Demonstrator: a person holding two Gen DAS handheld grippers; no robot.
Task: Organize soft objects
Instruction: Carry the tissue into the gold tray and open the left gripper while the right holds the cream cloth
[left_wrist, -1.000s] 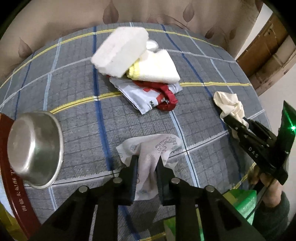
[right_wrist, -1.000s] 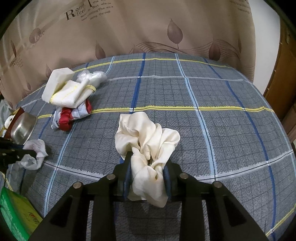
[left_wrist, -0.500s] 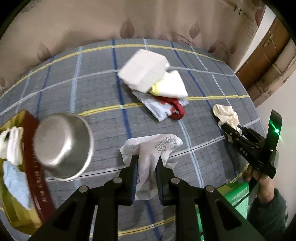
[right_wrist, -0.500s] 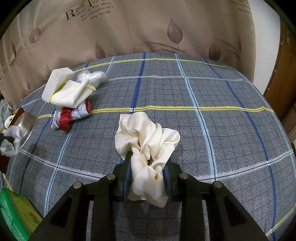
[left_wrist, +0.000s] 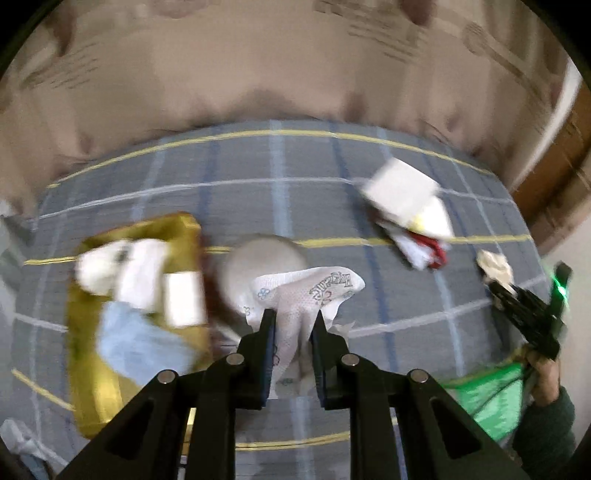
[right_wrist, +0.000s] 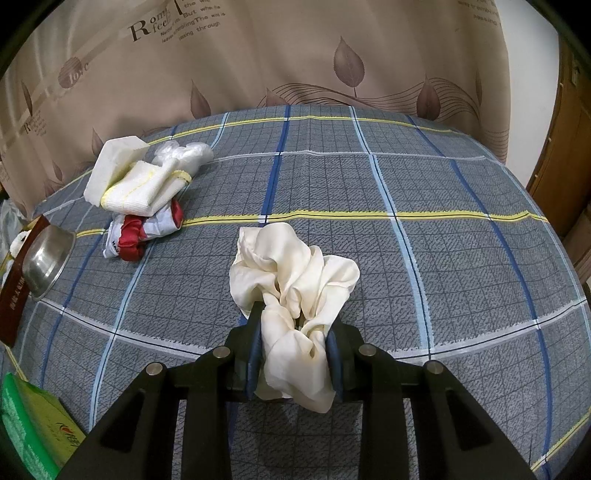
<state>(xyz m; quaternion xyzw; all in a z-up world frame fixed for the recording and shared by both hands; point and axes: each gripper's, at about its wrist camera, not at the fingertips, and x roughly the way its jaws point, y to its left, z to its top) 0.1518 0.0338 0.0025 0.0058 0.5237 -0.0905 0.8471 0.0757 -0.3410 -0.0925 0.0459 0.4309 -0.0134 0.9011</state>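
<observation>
My left gripper (left_wrist: 293, 325) is shut on a white printed tissue (left_wrist: 306, 295) and holds it in the air beside a gold box (left_wrist: 92, 384) that contains several white and light blue soft items. The left wrist view is blurred. My right gripper (right_wrist: 295, 332) is shut on a cream satin cloth (right_wrist: 291, 273) low over the grey plaid tablecloth (right_wrist: 424, 240); it also shows at the right in the left wrist view, as right gripper (left_wrist: 524, 314). A pile of white pads and a red-and-white cloth (right_wrist: 144, 195) lies at the back left.
A steel bowl (right_wrist: 46, 258) leans on the dark red edge of the box (right_wrist: 14, 291) at the left. A green packet (right_wrist: 33, 428) lies at the near left corner. A beige curtain (right_wrist: 295, 55) hangs behind the table. A wooden door (right_wrist: 569, 147) stands at the right.
My left gripper has lifted the tissue and carried it left, past the steel bowl to the gold box, which has come into view. The right gripper and its cloth have stayed still.
</observation>
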